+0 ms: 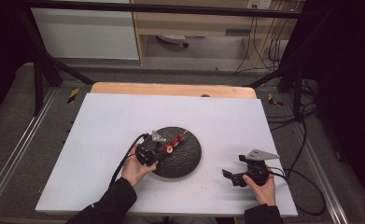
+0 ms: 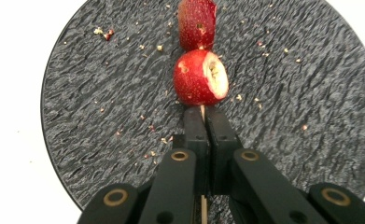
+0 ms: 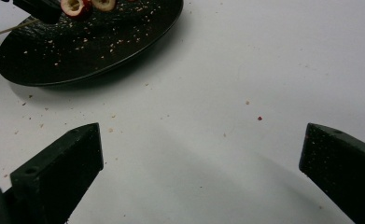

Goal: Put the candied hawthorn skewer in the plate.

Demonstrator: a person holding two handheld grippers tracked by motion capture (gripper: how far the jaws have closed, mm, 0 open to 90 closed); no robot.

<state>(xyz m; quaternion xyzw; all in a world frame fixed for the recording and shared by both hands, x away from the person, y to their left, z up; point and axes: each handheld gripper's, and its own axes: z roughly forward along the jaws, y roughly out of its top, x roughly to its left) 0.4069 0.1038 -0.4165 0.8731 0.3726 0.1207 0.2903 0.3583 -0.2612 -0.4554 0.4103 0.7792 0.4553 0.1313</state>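
Fruit skewer (image 2: 200, 65) over plate (image 1: 189, 158), in left claw (image 2: 203, 116); right claw (image 1: 231, 176) right of plate.

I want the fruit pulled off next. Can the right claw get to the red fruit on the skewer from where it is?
Probably yes. The right claw stands open over bare table beside the black plate, with nothing between it and the red fruit, which the left claw holds by the skewer.

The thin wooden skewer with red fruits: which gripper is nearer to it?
Left. The left gripper is shut on the thin wooden skewer over the round black plate; the right gripper rests apart, open, on the white table.
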